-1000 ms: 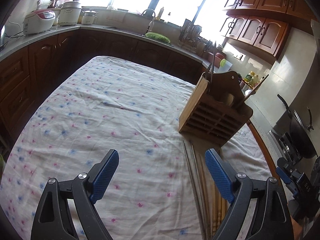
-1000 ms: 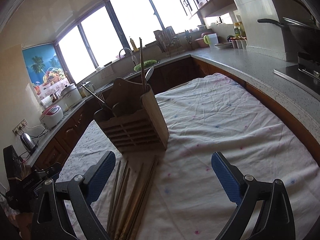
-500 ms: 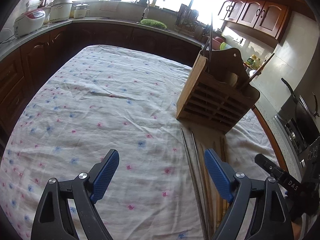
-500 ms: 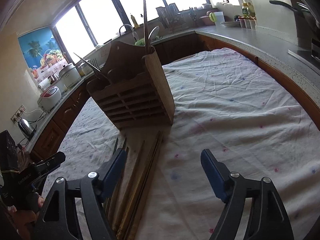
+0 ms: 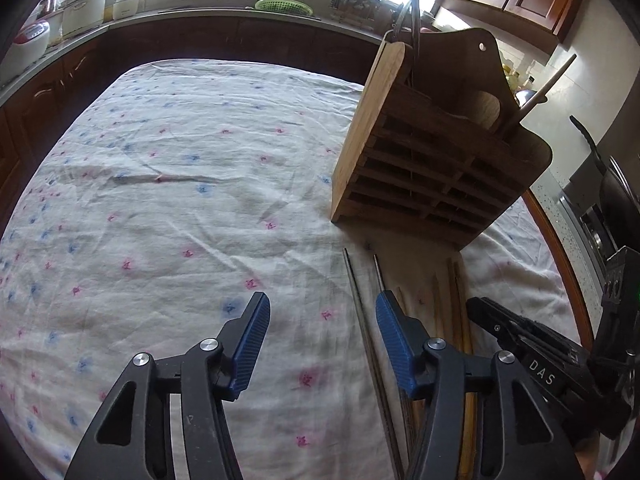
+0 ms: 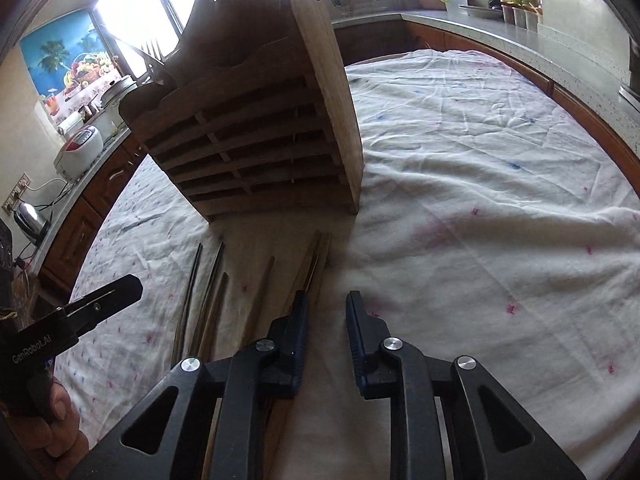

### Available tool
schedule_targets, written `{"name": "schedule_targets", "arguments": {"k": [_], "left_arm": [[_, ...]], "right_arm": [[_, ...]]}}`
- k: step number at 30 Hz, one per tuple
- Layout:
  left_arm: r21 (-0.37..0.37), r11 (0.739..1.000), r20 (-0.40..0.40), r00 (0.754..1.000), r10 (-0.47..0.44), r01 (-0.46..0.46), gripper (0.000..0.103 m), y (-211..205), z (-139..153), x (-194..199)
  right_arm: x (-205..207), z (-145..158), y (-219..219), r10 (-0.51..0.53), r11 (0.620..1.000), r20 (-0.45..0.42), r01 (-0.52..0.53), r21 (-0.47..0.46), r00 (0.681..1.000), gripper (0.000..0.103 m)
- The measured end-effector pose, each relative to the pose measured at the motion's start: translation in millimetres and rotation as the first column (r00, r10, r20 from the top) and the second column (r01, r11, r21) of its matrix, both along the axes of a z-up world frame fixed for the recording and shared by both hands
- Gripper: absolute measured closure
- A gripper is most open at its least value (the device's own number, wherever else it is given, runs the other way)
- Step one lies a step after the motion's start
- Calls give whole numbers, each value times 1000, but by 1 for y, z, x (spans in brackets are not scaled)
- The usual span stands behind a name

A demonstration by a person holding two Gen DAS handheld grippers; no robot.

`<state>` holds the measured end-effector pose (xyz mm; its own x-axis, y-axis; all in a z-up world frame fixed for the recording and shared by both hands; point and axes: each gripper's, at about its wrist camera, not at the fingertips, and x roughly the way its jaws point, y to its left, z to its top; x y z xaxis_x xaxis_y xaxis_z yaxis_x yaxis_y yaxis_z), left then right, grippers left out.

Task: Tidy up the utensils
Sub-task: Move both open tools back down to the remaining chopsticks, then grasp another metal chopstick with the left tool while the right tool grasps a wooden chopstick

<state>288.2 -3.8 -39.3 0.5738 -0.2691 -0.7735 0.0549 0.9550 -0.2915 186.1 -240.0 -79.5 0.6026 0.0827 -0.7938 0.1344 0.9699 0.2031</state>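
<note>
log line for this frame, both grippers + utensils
left gripper: open, empty | right gripper: narrowly open, empty, beside chopsticks | chopsticks: on cloth before wooden holder

both wrist cams low, fwd, close, sharing utensil holder [image 5: 432, 152] & chopsticks [image 6: 256, 312]

ahead: wooden rack [image 6: 256, 128] blocks | below: chopsticks [image 6: 256, 308] on tablecloth [image 6: 480, 184] | right: open cloth
</note>
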Motion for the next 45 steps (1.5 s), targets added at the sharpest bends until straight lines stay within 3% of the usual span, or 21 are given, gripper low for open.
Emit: {"name": "schedule_targets", "arguments": {"k": [6,11,16,23,25,29,31,34,38,45], "left_arm": [[38,998,-42,998,-38,40,70,-19,-18,24],[100,993,-15,998,-60,62,72,-31,-23,30],[121,988,-3,995,-99,99,83,-32,-28,25],[111,990,-35,996,-82,85,80,-30,-27,32],[139,985,-32,995,-96,99,74,-38,-27,35],[212,970,-10,993,-117,117,76,-53,-27,36],[233,966,4,993,-118,114,92,-54,-29,35],[182,977,-4,994,-113,112,98,-47,-28,34],[136,986,3,996,-95,93,100,-34,-25,25],[33,996,68,994,-82,80,101,-13,6,-8]], "right_arm": [[11,-2,9,20,999,-8,-20,-43,1000,86],[18,-3,10,36,996,-8,-36,-76,999,90],[11,-2,1,38,998,-10,-39,-43,999,95],[8,0,-10,12,1000,-18,-12,2,1000,95],[14,-1,-10,-2,1000,-20,2,-2,1000,93],[25,-2,-4,-1,999,-19,1,-39,1000,93],[26,-2,-1,1,998,-18,-1,-55,1000,93],[25,-2,-2,0,998,-12,-1,-58,1000,96],[15,2,-17,-32,999,10,32,17,999,98],[-15,36,-40,-70,991,101,58,122,992,99]]}}
